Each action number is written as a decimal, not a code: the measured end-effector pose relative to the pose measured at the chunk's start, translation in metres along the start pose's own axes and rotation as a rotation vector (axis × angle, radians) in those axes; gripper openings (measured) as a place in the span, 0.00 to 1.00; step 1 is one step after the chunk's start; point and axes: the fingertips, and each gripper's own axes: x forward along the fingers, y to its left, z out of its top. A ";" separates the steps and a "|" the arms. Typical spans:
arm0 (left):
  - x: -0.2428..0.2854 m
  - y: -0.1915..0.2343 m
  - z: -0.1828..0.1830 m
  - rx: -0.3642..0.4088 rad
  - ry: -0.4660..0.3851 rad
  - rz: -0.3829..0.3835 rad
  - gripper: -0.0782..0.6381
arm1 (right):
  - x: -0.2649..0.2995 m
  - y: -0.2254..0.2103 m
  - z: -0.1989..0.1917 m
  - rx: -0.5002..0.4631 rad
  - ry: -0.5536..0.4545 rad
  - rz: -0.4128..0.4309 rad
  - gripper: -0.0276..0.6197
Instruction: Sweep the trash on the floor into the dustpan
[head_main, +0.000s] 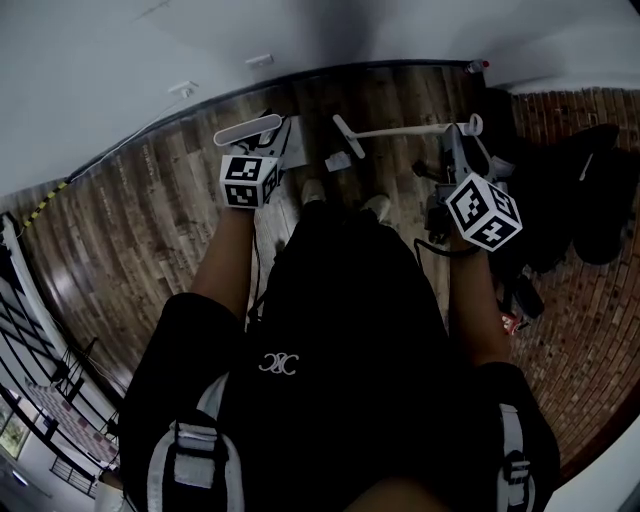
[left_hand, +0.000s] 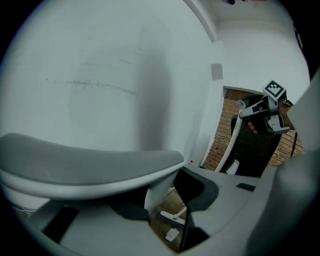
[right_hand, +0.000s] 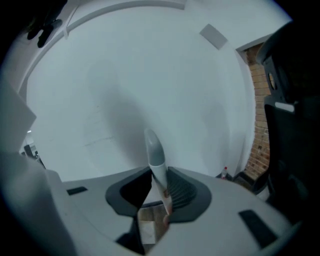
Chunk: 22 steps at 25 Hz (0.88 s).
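Note:
On the wood floor ahead of the person's feet lies a white scrap of paper (head_main: 337, 160), beside the broom head (head_main: 347, 135). The broom's white handle (head_main: 410, 130) runs right to my right gripper (head_main: 455, 160), which is shut on it; in the right gripper view the grey handle tip (right_hand: 155, 155) stands up between the jaws, with the paper (right_hand: 146, 227) below. My left gripper (head_main: 262, 145) is shut on the dustpan's grey-white handle (head_main: 248, 130). That handle (left_hand: 90, 160) fills the left gripper view, and the broom head (left_hand: 172, 216) and paper (left_hand: 172, 234) show through the gap.
A white wall with a dark baseboard (head_main: 200, 98) borders the floor ahead. Brick-patterned flooring with black items (head_main: 590, 200) lies to the right. A small bottle (head_main: 480, 66) stands by the wall. Black railings (head_main: 40, 380) are at the lower left.

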 end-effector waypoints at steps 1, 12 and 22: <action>-0.001 -0.001 -0.001 0.003 0.002 -0.002 0.30 | -0.003 -0.005 -0.003 -0.026 0.002 -0.014 0.21; -0.021 -0.008 -0.005 -0.008 0.000 -0.005 0.31 | -0.016 -0.030 -0.035 -0.107 0.065 -0.104 0.21; -0.027 -0.046 -0.023 0.045 0.060 -0.175 0.31 | -0.009 0.029 -0.051 -0.089 0.103 0.031 0.21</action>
